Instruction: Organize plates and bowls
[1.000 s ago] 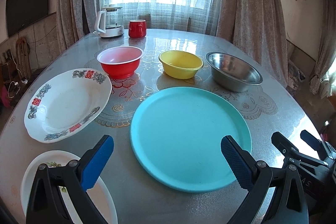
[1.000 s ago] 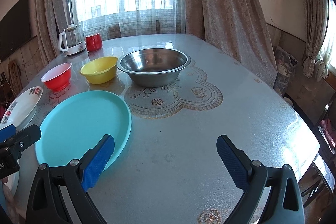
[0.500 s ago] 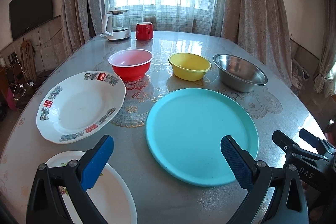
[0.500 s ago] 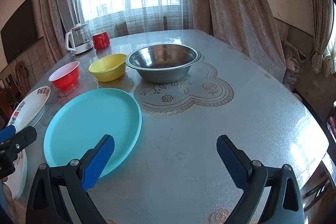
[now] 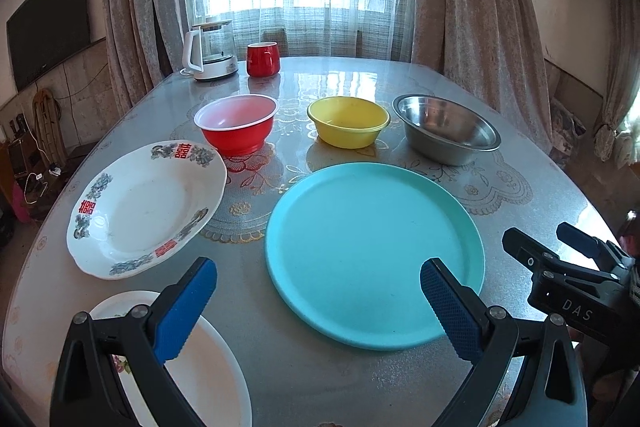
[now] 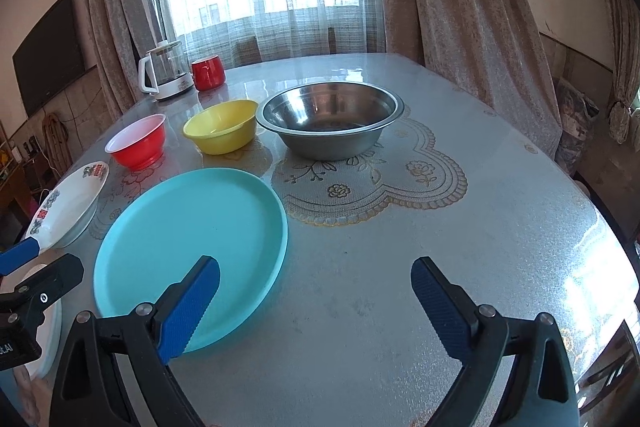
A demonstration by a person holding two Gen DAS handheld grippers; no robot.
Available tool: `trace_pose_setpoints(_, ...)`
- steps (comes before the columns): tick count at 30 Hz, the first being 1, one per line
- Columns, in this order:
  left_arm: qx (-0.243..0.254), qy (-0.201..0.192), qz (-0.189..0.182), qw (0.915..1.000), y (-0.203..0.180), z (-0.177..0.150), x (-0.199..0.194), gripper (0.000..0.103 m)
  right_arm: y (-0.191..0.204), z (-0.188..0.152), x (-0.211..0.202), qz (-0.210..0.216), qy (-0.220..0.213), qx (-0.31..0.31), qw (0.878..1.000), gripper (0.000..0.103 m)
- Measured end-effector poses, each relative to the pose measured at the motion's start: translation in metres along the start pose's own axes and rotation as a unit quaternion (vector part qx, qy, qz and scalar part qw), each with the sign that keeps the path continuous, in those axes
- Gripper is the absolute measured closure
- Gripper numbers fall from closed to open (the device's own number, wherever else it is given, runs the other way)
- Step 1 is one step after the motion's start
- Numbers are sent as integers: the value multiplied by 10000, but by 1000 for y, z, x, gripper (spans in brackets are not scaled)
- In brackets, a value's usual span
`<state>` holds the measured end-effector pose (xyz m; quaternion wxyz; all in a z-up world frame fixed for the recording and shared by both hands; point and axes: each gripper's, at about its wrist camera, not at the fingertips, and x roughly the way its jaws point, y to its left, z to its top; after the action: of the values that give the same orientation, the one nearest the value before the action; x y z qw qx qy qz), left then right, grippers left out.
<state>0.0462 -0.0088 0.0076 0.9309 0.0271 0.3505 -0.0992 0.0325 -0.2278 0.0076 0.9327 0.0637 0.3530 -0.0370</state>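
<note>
A glass-topped table (image 5: 540, 187) before a curtained window was laid with unsorted dishes. Nearest, the left gripper (image 5: 316, 301) and right gripper (image 6: 316, 301) were held wide open and empty. A teal plate (image 5: 372, 247) lay at 12 o'clock of the left gripper, a patterned plate (image 5: 144, 207) at 10, bowls (image 5: 348, 121) beyond. Nothing was stacked; a first grasp was judged due.

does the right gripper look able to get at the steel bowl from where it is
Probably yes. The right gripper is open and empty, and only bare table lies between it and the steel bowl; the teal plate sits off to its left.
</note>
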Motion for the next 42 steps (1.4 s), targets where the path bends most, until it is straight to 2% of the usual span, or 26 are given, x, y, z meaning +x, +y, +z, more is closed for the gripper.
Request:
trace_pose_setpoints(5,55,-15,-30,10000,-1,2,0,1,1,4,1,45,-27,-31,10000,5)
trace_pose_setpoints(15,-86,195,-272,9994,2,3,10,4,7,7,7,183,55,-168,9997,8)
trace_pose_setpoints(24,-78,398,-609,9973,4,6,18,16,8,8,13,304,123,-173,9993,8)
trace_pose_setpoints(28,-238,481,-781,9955,15,10,19,20,6,6,16,387,210,-161,9989,12)
trace_pose_setpoints(30,-371,543,-800,9946,25,13,21,28,5,7,18,452,254,-100,9986,14)
trace_pose_setpoints(33,-549,686,-862,9924,38,18,27,32,4,8,21,544,283,-89,9981,18)
trace_pose_setpoints(36,-570,785,-878,9914,41,23,34,43,6,10,26,590,348,-142,9975,24)
trace_pose_setpoints(38,-593,888,-911,9901,41,25,41,61,8,10,29,615,385,-169,9972,28)
trace_pose_setpoints(39,-576,951,-932,9894,39,26,46,64,9,11,31,601,402,-199,9972,30)
trace_pose_setpoints(42,-583,1115,-970,9873,37,27,57,64,10,10,37,582,482,-219,9969,38)
